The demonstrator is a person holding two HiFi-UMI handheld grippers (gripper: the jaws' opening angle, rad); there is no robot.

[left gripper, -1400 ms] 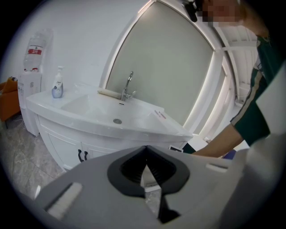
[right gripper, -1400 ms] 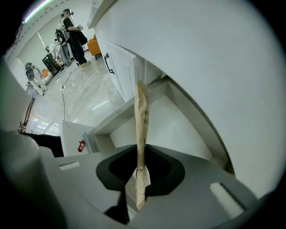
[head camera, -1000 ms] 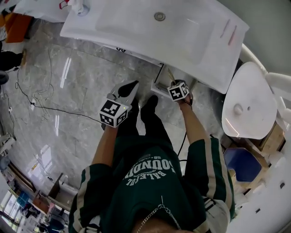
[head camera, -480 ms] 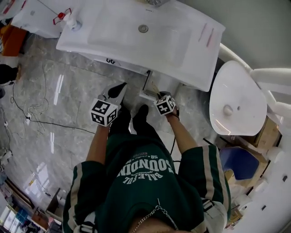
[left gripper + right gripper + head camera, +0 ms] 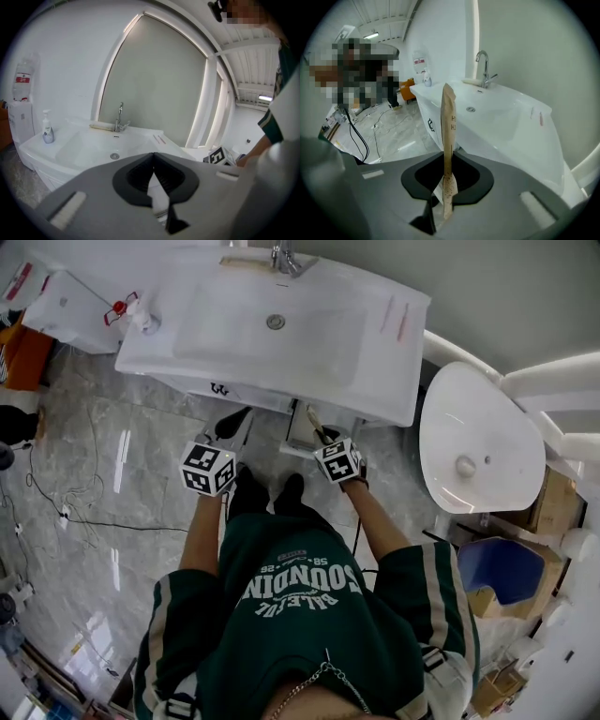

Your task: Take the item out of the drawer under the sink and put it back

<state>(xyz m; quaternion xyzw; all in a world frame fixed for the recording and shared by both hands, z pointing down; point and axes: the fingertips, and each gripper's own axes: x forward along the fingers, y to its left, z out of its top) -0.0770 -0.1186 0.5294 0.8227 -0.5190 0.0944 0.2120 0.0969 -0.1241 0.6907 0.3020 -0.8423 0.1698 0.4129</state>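
Note:
A flat brown paper packet (image 5: 448,136) stands upright between the jaws of my right gripper (image 5: 446,161), which is shut on its lower end. In the head view the right gripper (image 5: 322,435) holds the packet (image 5: 313,417) just over the open white drawer (image 5: 298,439) under the white sink (image 5: 281,329). My left gripper (image 5: 234,421) hangs left of the drawer, below the basin's front edge. Seen from the left gripper view, its jaws (image 5: 153,157) meet with nothing between them.
A toilet (image 5: 478,442) stands right of the sink, with a blue bin (image 5: 502,573) and cardboard boxes beyond it. A soap pump bottle (image 5: 141,317) and a tap (image 5: 284,259) sit on the basin. Cables (image 5: 66,512) lie on the marble floor at the left.
The head view has swung so the whole basin and the tap now show. Both grippers have kept their places by the drawer, the right one still gripping the packet.

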